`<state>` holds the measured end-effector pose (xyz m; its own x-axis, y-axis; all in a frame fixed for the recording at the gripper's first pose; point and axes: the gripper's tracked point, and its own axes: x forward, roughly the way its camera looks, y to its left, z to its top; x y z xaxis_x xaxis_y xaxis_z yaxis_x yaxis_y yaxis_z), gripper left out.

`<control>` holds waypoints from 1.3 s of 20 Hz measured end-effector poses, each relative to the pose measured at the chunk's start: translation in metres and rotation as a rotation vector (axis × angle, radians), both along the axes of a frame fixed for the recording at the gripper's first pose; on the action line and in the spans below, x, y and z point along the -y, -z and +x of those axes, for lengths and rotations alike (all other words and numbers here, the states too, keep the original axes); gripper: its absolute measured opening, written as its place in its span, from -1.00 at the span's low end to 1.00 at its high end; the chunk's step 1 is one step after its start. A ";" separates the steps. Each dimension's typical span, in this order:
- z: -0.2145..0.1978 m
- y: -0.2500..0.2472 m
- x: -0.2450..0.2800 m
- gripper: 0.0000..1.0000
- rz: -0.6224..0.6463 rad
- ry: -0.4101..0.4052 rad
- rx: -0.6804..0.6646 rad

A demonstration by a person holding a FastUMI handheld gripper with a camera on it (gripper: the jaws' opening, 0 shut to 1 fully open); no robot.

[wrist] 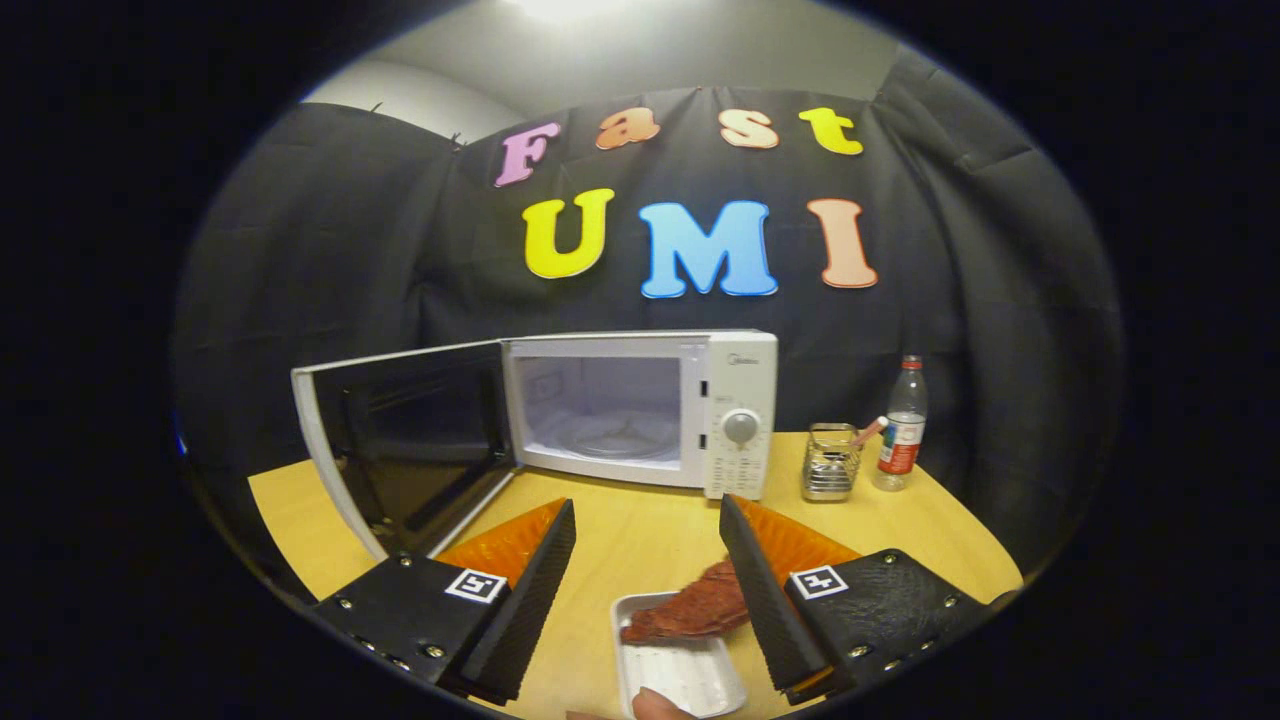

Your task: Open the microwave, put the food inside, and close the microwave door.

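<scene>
Microwave (640, 410) sits at the far side of the yellow table (640, 530), against the booth cloth; its door (400, 450) is swung wide to the left, hinged on the left edge, so the opening step looks done. Cavity (600, 410) is lit, pale inside, with a glass turntable (620, 438) on its floor and nothing on that plate as far as I can tell.

Gripper (648, 540) held low over the near part of the table, fingers spread wide apart, pressing on nothing. It faces straight toward the cavity, which reads as lined up for a pick and then a carry forward.

Food (695, 608), a reddish-brown slab like a piece of meat, lies on a shallow white tray (680, 675) near us, between the fingers but closer to the right one; its far end seems to touch or pass behind that finger, cannot tell which. The slab overhangs the tray's far right corner, most of the tray bare. A fingertip (655, 703) of a person rests at the tray's near rim, likely steadying or setting it in reach.

Right of the microwave, well apart from the food: a small wire-mesh holder (830, 465) with something pinkish poking out, contents unclear, and just right of it a clear plastic bottle (903, 425), capped, red label, liquid level hard to judge.

Judgement: door open, food not yet gripped, placing and closing left to do
</scene>
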<state>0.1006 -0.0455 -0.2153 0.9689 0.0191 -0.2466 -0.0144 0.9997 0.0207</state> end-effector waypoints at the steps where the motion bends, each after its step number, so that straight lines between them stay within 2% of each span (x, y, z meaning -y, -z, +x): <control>1: 0.002 0.008 0.015 0.76 0.013 0.016 -0.008; 4: 0.007 0.034 0.039 0.76 0.128 0.018 -0.047; 8: 0.013 0.065 0.040 0.85 0.373 -0.029 -0.127; 9: 0.013 0.068 0.033 0.85 0.439 -0.066 -0.139; 10: 0.012 0.071 0.025 0.79 0.495 -0.105 -0.162; 11: 0.016 0.079 0.016 0.61 0.538 -0.130 -0.195; 12: 0.020 0.085 0.013 0.60 0.578 -0.142 -0.222; 14: 0.029 0.092 0.011 -0.10 0.686 -0.135 -0.237; 15: 0.021 0.084 0.014 -0.45 0.742 -0.122 -0.234; 16: 0.018 0.080 0.015 -0.61 0.753 -0.111 -0.223; 17: 0.019 0.074 0.014 -0.63 0.768 -0.112 -0.211; 18: 0.017 0.073 0.011 -0.75 0.771 -0.109 -0.203; 23: 0.015 0.030 0.009 -0.75 0.827 -0.109 -0.145; 26: 0.024 0.004 0.003 -0.75 0.811 -0.112 -0.115</control>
<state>0.1243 -0.0483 -0.2190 0.9202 0.3289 -0.2121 -0.0671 0.6666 0.7424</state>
